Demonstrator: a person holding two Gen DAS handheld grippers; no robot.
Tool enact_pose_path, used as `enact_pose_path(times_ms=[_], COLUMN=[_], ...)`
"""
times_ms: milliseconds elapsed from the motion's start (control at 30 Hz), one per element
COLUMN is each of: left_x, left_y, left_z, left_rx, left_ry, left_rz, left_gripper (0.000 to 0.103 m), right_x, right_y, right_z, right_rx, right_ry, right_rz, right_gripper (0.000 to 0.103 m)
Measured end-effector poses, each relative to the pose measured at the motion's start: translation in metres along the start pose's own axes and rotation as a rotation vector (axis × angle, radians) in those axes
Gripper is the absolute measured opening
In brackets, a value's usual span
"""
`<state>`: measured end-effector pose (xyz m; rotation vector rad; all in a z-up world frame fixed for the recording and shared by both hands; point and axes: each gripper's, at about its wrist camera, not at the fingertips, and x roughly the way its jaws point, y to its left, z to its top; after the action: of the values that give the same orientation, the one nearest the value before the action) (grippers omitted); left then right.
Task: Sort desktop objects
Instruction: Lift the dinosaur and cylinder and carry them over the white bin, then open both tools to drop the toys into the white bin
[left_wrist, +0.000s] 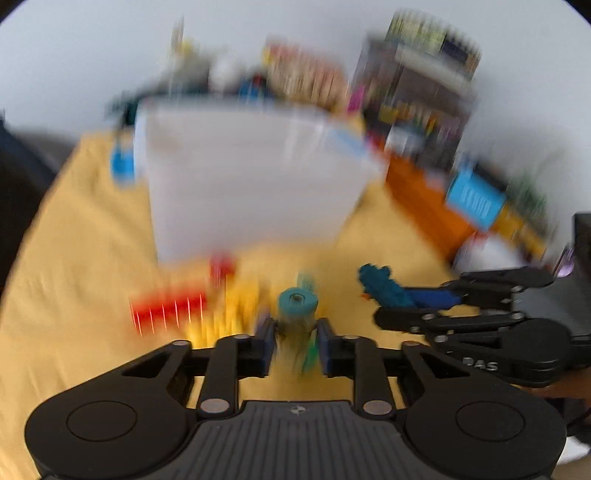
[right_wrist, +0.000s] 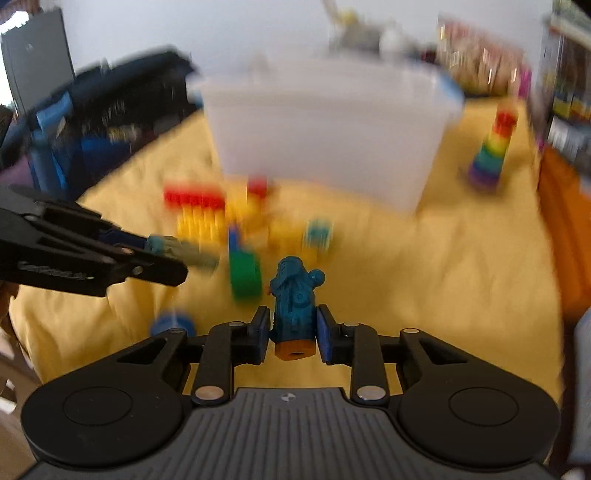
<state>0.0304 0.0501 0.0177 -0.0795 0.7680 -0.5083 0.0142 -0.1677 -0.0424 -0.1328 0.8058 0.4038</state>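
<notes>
My left claw (left_wrist: 295, 341) is drawn in narrow and clamped on a teal cylinder toy (left_wrist: 297, 304); both blue pads press its sides, and its round end with a small centre hole faces my camera. The picture is smeared, so I cannot tell what the green streak just below it is. From the right wrist view I see that same left claw (right_wrist: 166, 254) coming in from the left edge, the pale teal piece poking out past its tips above the yellow cloth (right_wrist: 424, 295) that covers the bench.

Ahead of it, toward the middle of the bench, lies a loose heap of bricks: a red brick (right_wrist: 194, 197) at the back left, yellow bricks (right_wrist: 207, 225) beside it, a green block (right_wrist: 243, 275) nearer me, and a small blue wheel-like piece (right_wrist: 171, 325) close to the near edge. Behind the heap stands a translucent white bin (right_wrist: 328, 129), blurred.

My right claw (right_wrist: 291, 332) is likewise narrow and closed on a dark teal toy figure (right_wrist: 293, 295), upright between the pads, knobbly in shape, with an orange base (right_wrist: 294, 350) turned toward the lens. The left wrist view shows this right claw (left_wrist: 397, 301) at the right side, the figure jutting from its tips.

Toward the far right corner a rainbow ring stacker (right_wrist: 493, 147) stands upright on the cloth.
</notes>
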Motion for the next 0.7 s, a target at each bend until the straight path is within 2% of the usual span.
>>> enact_pose_path(times_ms=[133,233,300,433,500,667,700], left_x=[-0.020,-0.016,-0.002,0.032,0.050,0.076,0.084], left_y=[0.006,0.017,0.023,0.039,0.041,0.051,0.055], left_z=[0.064,0.107,0.128,0.144,0.142,0.136,0.136], left_rx=[0.036,0.052,0.060,0.043,0.077,0.107,0.097], left_ry=[-0.163,-0.240,-0.252,-0.223,-0.200,-0.142,-0.105], left_rz=[0.008,0.044,0.068,0.092,0.139,0.169,0.171], left_gripper=[0.024,0.024,0.024,0.024,0.022,0.022,0.022], right_x=[-0.026,-0.032,-0.026,0.002,0.018,0.044,0.049], right_y=[-0.008,-0.017,-0.023,-0.035,-0.042,-0.058,-0.060], right_z=[0.056,0.103,0.133,0.170,0.176,0.168,0.167], right_rx=[-0.006,0.002,0.000,0.024,0.036,0.095,0.094], right_ry=[-0.181,-0.292,-0.339,-0.329,-0.302,-0.239,-0.229], right_rz=[-0.008,-0.008,-0.029,-0.057,-0.064,-0.059,-0.063], right_gripper=[0.029,0.030,0.030,0.030,0.030,0.030,0.030])
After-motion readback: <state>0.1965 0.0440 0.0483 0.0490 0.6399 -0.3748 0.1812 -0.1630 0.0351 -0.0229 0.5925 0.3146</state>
